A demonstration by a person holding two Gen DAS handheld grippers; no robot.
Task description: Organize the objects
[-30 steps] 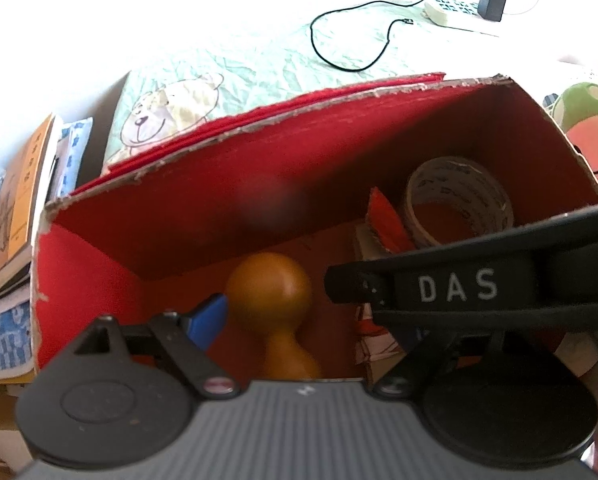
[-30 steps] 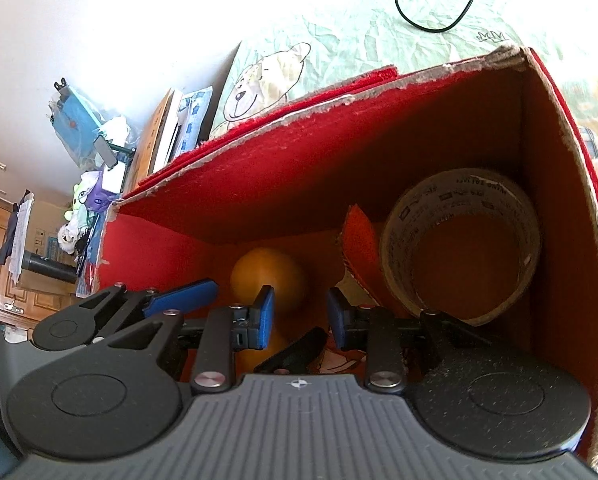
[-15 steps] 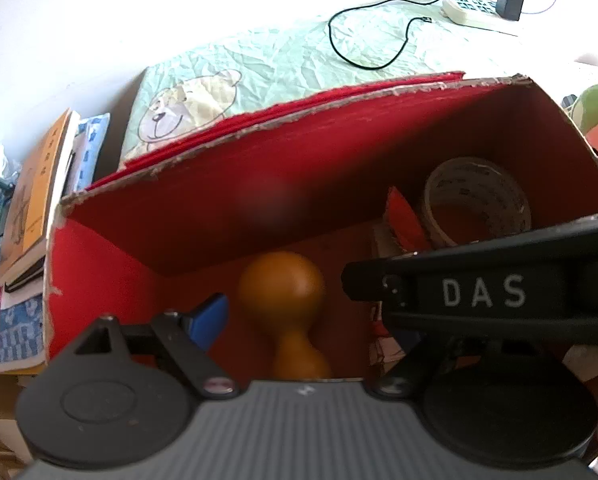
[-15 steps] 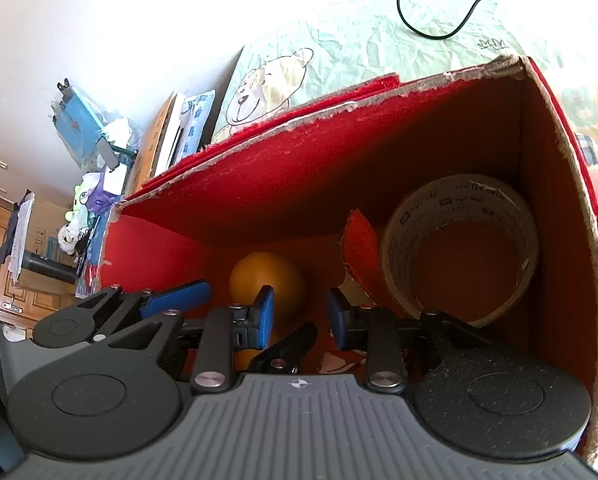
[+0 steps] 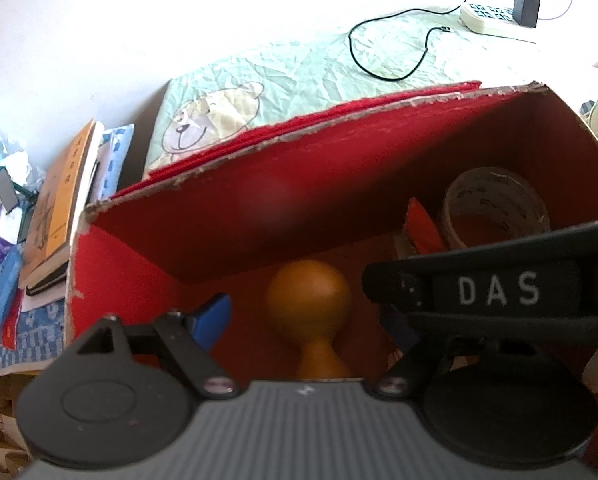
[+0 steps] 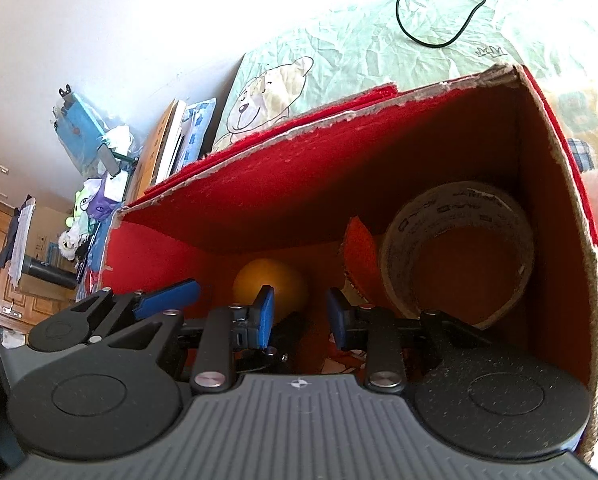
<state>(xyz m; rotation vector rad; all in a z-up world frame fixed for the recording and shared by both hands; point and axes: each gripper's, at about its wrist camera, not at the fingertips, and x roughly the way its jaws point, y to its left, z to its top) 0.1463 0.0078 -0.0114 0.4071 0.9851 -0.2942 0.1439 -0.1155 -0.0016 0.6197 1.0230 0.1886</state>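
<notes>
From the left wrist view, the left claw [image 5: 303, 320] stood wide open and gripped nothing, straddling an orange wooden knob-shaped piece [image 5: 309, 300] resting on the floor of the red box [image 5: 219, 216], while a roll of tape [image 5: 499, 208] leaned in the corner at two o'clock and the other tool's black arm crossed at three o'clock. From the right wrist view, the right claw [image 6: 301, 316] stood partly open, seemingly empty, above a black clip [image 6: 287, 332], tape at two o'clock. Several items looked already stowed; ragged walls left tight room beside the claws.
</notes>
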